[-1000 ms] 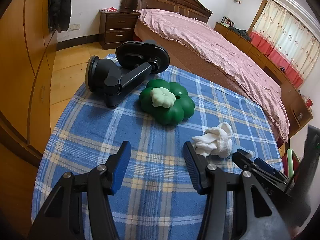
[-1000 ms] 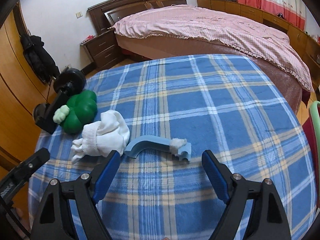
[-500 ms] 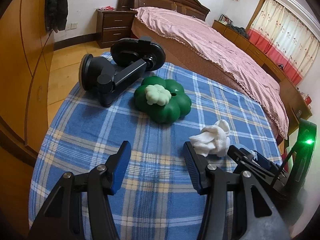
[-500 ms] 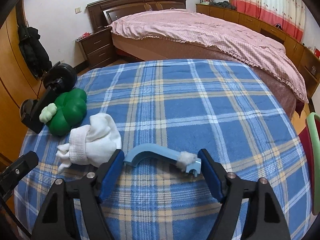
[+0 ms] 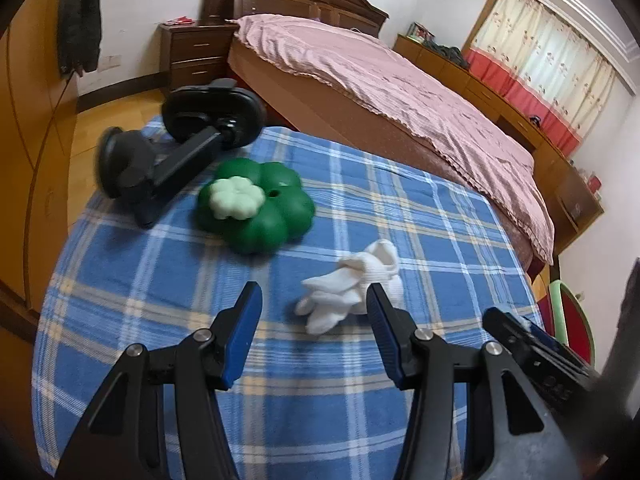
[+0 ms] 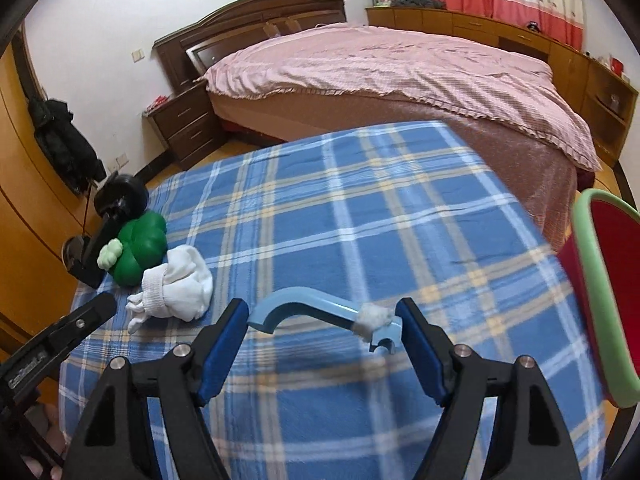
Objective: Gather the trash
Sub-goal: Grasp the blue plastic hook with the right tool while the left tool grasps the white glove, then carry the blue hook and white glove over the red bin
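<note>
A blue plastic hook-shaped piece [image 6: 312,306] with a white wad [image 6: 374,316] stuck near one end spans my right gripper [image 6: 322,306]. Both pads press on its ends, and a shadow lies on the checked cloth below it. A crumpled white sock [image 5: 352,280] lies on the blue checked table [image 5: 140,280] just past the tips of my left gripper [image 5: 312,290]. That gripper stands open and empty, with its right fingertip [image 5: 374,300] overlapping the sock's edge. The sock [image 6: 176,286] also shows left of my right gripper.
A green flower-shaped container [image 5: 256,208] and a black phone mount [image 5: 180,144] sit at the table's far left. A red chair with a green rim [image 6: 600,300] stands at the right edge. A pink-covered bed [image 5: 400,92] lies beyond, with wooden wardrobes on the left.
My right jaws narrowed onto the blue hook piece, which now stays fixed between them as the table shifts. The left gripper moved toward the sock, which now sits near its tips.
</note>
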Tool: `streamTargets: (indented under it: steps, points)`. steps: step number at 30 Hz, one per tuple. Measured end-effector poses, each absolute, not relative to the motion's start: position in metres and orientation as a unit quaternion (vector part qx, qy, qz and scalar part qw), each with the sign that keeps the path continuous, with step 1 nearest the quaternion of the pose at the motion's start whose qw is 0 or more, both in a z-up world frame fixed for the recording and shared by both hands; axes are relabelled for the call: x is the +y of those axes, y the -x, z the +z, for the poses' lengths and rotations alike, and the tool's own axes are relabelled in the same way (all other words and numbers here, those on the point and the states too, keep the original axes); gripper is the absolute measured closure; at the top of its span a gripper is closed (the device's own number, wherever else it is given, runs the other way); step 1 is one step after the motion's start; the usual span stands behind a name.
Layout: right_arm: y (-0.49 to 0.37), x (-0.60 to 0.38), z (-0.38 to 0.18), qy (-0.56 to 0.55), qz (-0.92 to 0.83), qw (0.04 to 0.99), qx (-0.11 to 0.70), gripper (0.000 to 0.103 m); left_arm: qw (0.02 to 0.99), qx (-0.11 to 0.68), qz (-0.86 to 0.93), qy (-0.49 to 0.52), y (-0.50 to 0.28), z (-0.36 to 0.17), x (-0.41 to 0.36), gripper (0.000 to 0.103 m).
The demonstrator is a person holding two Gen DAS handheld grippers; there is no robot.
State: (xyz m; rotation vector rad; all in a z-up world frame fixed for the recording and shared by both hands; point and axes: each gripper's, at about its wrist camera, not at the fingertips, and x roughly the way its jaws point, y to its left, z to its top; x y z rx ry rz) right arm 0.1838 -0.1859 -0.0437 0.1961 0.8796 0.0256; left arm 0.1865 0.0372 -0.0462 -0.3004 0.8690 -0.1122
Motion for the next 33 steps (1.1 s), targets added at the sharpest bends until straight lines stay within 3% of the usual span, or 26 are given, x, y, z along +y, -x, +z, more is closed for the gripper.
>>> streamTargets:
  steps: [19, 21, 25, 33]
  points:
    - [-0.15, -0.236, -0.026, -0.134, -0.008, 0.903, 0.407, 0.025, 0.884, 0.449, -0.07, 0.11, -0.22, -0.07, -0.009, 0.049]
    - [-0.149, -0.239, -0.025, -0.137, -0.01, 0.904, 0.406, 0.025, 0.885, 0.447, -0.074, 0.107, -0.219, -0.071, -0.012, 0.059]
    - [-0.146, -0.245, -0.026, -0.143, -0.012, 0.903, 0.405, 0.025, 0.888, 0.442, -0.079, 0.101, -0.217, -0.07, -0.014, 0.068]
    - [-0.137, -0.253, -0.021, -0.151, -0.01, 0.905, 0.397, 0.025, 0.888, 0.43, -0.097, 0.129, -0.201, -0.057, -0.014, 0.071]
